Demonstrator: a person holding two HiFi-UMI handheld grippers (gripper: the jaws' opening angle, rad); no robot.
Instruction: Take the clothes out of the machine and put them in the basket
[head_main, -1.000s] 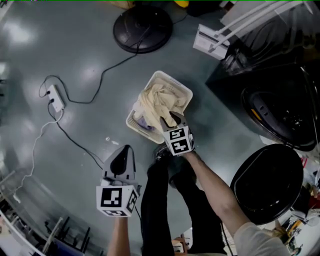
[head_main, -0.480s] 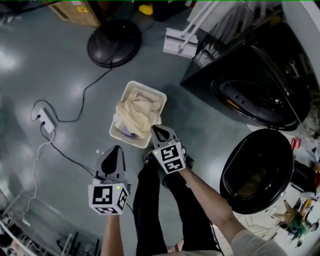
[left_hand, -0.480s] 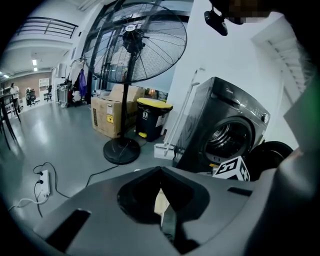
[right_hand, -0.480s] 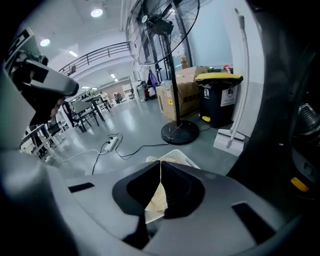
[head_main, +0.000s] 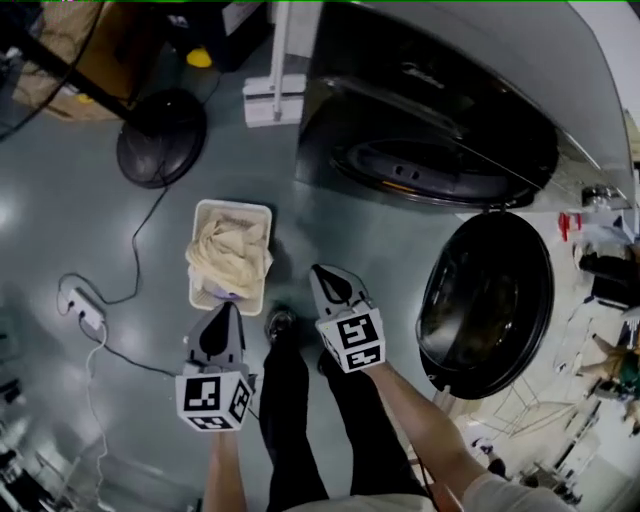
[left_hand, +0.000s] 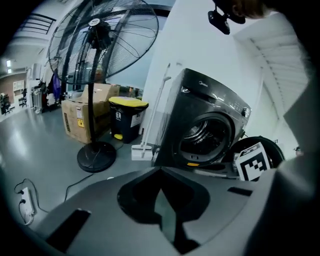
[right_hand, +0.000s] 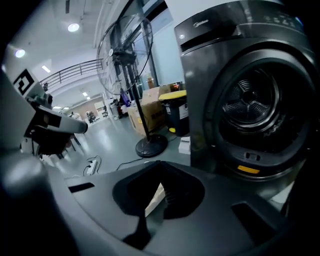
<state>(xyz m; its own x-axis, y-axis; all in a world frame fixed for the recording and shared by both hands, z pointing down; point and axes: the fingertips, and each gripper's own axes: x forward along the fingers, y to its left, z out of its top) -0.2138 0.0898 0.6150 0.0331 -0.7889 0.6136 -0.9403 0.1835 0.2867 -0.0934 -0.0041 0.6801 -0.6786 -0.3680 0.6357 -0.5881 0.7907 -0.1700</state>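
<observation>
The white basket (head_main: 232, 206) stands on the grey floor with a heap of cream clothes (head_main: 228, 256) in it. The dark washing machine (head_main: 430, 100) is at the upper right, its drum opening (head_main: 440, 170) facing out and its round door (head_main: 487, 300) swung open. No clothes show in the drum (right_hand: 252, 107) from here. My right gripper (head_main: 322, 272) hangs between basket and door, shut and empty. My left gripper (head_main: 228, 312) is just below the basket, shut with nothing in it. Both grippers point toward the machine (left_hand: 205, 135).
A floor fan's round base (head_main: 162, 137) and its cable lie beyond the basket, with a power strip (head_main: 80, 305) at the left. A cardboard box (left_hand: 82, 117) and a yellow-lidded bin (left_hand: 127, 117) stand by the machine. My dark-trousered legs (head_main: 300, 400) are between the grippers.
The right gripper was down on the cream clothes in the basket; it has lifted off them empty and swung toward the machine. The left gripper and the view have turned that way too.
</observation>
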